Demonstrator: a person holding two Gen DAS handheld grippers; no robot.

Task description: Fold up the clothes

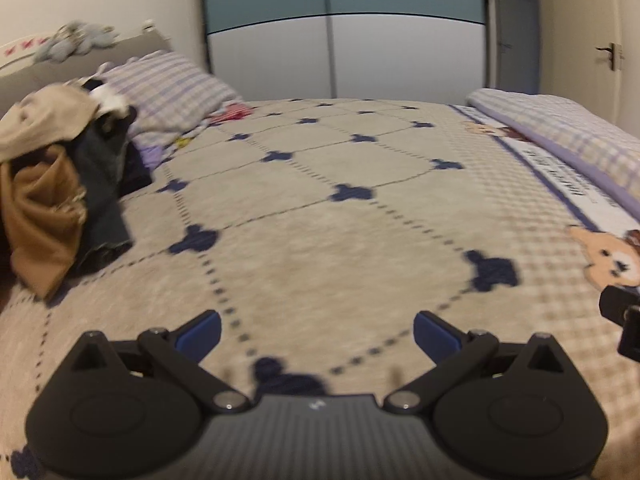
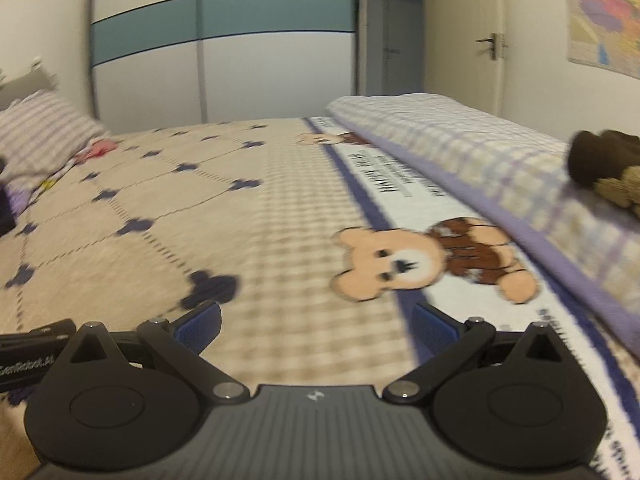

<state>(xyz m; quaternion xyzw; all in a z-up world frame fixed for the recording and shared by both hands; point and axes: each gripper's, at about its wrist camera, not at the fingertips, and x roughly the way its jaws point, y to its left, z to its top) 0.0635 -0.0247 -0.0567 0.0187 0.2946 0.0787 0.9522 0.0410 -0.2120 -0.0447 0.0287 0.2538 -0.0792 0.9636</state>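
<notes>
Your left gripper (image 1: 317, 334) hangs low over the bed (image 1: 340, 240) with its blue-padded fingers (image 1: 200, 332) spread wide and nothing between them. Your right gripper (image 2: 317, 326) is the same: spread wide, empty, low over the checked strip of the blanket (image 2: 304, 208) near the bear print (image 2: 396, 264). The two grippers are side by side at the bed's near edge; each one's body shows at the border of the other's view.

The clothes (image 1: 60, 176) lie in an unfolded heap at the left edge of the bed, well apart from both grippers: a cream piece on top, a tan piece below it, and dark denim beside that. The heap sits just in front of the checked pillow (image 1: 168, 84) by the headboard. Along the bed's right edge lies a folded checked quilt (image 2: 460, 148), with a brown soft toy (image 2: 604, 168) resting on it. Both views are blurred.
</notes>
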